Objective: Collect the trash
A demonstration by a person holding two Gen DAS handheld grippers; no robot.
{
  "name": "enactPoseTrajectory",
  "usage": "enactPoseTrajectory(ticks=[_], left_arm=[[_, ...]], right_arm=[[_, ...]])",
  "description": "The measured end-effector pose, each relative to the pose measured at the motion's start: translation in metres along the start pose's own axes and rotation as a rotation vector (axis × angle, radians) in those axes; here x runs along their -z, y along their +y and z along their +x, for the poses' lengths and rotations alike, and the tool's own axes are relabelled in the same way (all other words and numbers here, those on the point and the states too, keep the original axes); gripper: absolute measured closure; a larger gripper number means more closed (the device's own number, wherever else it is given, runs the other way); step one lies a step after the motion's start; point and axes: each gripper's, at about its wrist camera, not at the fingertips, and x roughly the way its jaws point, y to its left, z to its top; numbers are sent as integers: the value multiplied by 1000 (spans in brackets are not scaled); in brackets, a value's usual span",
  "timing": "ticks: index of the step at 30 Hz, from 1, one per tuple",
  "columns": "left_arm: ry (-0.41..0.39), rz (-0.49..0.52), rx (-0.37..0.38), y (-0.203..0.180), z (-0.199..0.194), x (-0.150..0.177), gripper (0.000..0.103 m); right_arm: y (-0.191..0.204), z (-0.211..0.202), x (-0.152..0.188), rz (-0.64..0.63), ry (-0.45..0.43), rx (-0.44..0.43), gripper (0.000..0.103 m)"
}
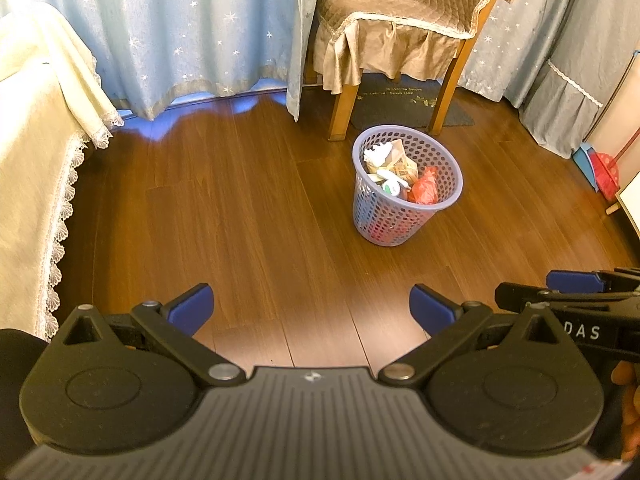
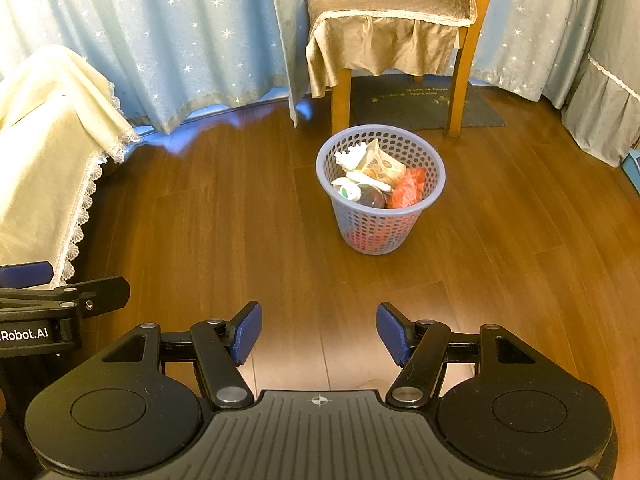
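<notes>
At nine o'clock a cream lace-edged cloth [image 1: 36, 152] drapes over furniture we cannot identify. We hold the left hand-held gripper [image 1: 311, 312] low at six o'clock, its blue pads spread wide with nothing between them. The bare wooden floor [image 1: 240, 208] stretches ahead, and we spot no loose litter on it. Towards one o'clock stands the lavender mesh wastebasket [image 1: 404, 220], upright, well apart from both tools and already filled with crumpled paper, wrappers and a red bag [image 2: 408, 190]. Just behind it, at twelve o'clock, a wooden chair [image 2: 394, 28] wears a tan quilted cover before star-print curtains [image 1: 180, 32]. The right hand-held gripper [image 2: 319, 332] is likewise parted and empty. We judge the collecting nearly finished or between items; the next move calls for finding any remaining scrap, or closing in on the basket's rim.
</notes>
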Motion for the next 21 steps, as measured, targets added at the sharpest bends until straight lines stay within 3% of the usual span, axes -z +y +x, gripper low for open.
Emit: enactPoseTrajectory(ticks=[21], left_arm=[[16,-6,-4,1,4,2,1]], right_arm=[[2,4,1,3,-1,-4,42]])
